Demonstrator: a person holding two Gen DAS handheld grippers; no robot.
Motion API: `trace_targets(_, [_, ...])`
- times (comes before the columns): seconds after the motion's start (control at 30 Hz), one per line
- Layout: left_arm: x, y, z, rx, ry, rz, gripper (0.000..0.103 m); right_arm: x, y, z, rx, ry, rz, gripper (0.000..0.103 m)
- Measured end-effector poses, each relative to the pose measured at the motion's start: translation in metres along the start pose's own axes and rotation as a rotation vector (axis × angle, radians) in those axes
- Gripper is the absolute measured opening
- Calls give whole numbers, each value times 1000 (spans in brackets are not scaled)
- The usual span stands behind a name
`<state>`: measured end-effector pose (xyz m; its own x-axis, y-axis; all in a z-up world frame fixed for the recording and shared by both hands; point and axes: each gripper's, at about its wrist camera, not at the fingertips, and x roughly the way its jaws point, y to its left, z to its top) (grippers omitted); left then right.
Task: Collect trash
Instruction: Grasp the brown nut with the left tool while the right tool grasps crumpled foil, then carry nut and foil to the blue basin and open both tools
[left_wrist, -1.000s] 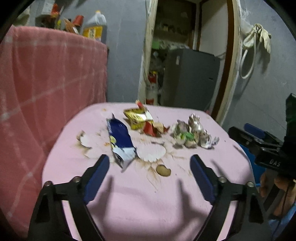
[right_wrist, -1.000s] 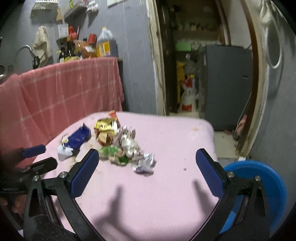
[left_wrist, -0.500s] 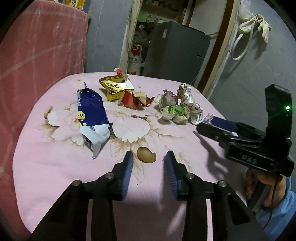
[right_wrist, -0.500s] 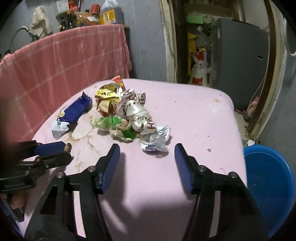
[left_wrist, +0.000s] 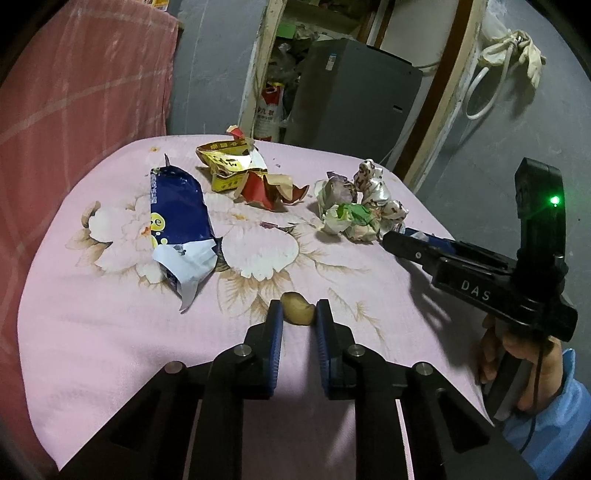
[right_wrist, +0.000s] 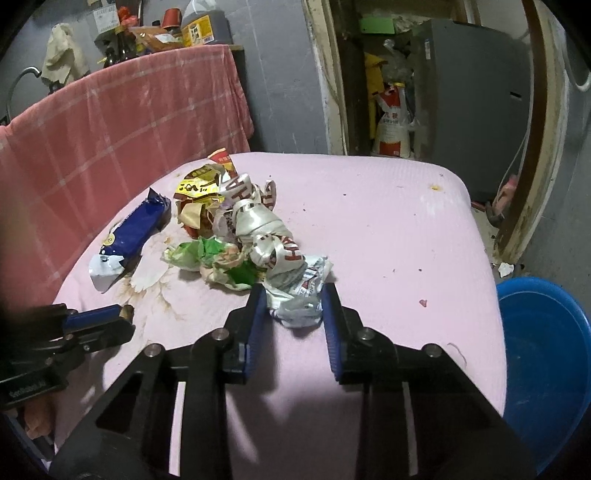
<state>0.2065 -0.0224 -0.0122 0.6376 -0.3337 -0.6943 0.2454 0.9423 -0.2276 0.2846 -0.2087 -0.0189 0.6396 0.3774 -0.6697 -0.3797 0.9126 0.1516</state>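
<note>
Trash lies on a pink flowered tablecloth (left_wrist: 92, 332). My left gripper (left_wrist: 298, 314) is shut on a small brown peanut-like scrap (left_wrist: 297, 313) on the cloth. My right gripper (right_wrist: 293, 299) has its jaws closed around a crumpled grey-white wrapper (right_wrist: 299, 301) at the near edge of the pile; it also shows in the left wrist view (left_wrist: 402, 240). A blue snack bag (left_wrist: 177, 218) lies left, also in the right wrist view (right_wrist: 129, 236). Yellow and red torn packets (left_wrist: 236, 170) and crumpled silver and green wrappers (left_wrist: 354, 206) lie behind.
A blue plastic basin (right_wrist: 543, 369) stands on the floor right of the table. A pink checked cloth (right_wrist: 110, 129) covers a counter at the left with bottles on top. A grey cabinet (left_wrist: 354, 96) and a doorway stand behind the table.
Both grippers have moved forward and down and closed: the left jaws came together on the brown scrap, the right jaws narrowed around the crumpled wrapper.
</note>
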Motion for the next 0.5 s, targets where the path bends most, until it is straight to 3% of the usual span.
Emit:
trace_targets(0.23, [-4,-9,-2,16,-33,22,14,-14,1,-6,-6,-45,2,26])
trace_targets(0.5, [-22,-29,-7,53,-148,34,14,-45,-1,-18,-3,-118,21,26])
